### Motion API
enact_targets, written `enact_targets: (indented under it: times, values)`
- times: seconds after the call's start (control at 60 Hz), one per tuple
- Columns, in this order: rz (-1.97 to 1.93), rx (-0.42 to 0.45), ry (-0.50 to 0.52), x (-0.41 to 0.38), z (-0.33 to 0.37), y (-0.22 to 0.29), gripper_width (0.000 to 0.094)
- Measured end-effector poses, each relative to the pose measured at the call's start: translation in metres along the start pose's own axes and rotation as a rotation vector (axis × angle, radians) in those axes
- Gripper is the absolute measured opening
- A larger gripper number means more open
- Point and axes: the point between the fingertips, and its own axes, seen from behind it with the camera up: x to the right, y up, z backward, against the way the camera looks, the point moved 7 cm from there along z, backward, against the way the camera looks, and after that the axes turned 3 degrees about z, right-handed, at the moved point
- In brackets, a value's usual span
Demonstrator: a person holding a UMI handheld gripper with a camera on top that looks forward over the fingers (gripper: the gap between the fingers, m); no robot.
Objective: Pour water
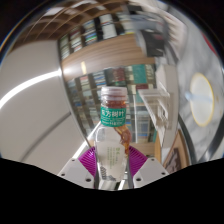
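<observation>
A clear plastic bottle [112, 130] with a green and white label and a reddish cap stands upright between my fingers. My gripper [112, 165] is shut on the bottle: both magenta pads [94, 160] press on its lower body. The bottle is held up in the air, its cap toward a shelf wall. A clear glass or cup [157, 108] shows just to the right of the bottle, beyond the fingers, on a pale surface.
A white table surface [40, 110] sweeps across the left. Shelves [110, 40] with many items fill the back. A dark round object [202, 90] sits at the far right.
</observation>
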Motion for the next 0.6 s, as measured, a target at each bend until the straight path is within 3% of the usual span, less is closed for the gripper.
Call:
enact_targets:
  times: [0.1, 0.2, 0.367, 0.483, 0.6]
  values:
    - [0.467, -0.01, -0.05, -0.048, 0.007, 0.021, 0.0386]
    - [0.902, 0.052, -0.136, -0.08, 0.016, 0.055, 0.0387]
    - [1.43, 0.081, -0.358, -0.067, 0.051, 0.138, 0.0386]
    - [1.571, 0.027, -0.533, -0.01, 0.093, 0.186, 0.0386]
    - [1.604, -0.07, -0.684, 0.04, 0.126, 0.201, 0.0386]
